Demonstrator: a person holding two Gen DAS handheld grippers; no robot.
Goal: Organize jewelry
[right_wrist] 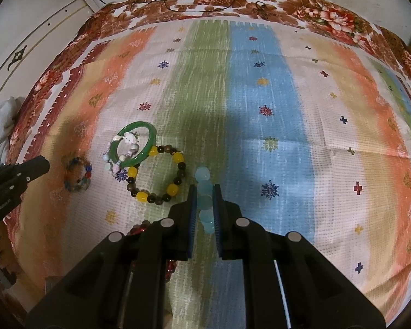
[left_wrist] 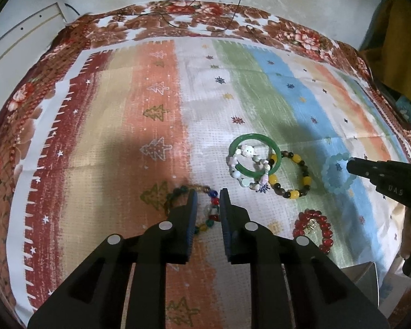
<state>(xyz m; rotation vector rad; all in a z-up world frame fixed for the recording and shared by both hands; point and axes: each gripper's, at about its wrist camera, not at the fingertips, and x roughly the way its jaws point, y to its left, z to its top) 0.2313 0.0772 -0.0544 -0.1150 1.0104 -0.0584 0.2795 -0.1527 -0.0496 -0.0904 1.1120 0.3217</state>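
Note:
Several bracelets lie on a striped cloth. My left gripper has its jaws close around one side of a multicoloured bead bracelet, which also shows in the right wrist view. My right gripper is shut on a light blue bead bracelet; in the left wrist view this bracelet sits at the gripper's tip. A green bangle overlaps a white charm bracelet and a yellow-and-brown bead bracelet. A red bead bracelet lies nearer me.
The cloth covers a table with a floral border at the far edge. Black wires trail over the far border. A grey box corner shows at the lower right. Crumpled pale fabric lies off the left side.

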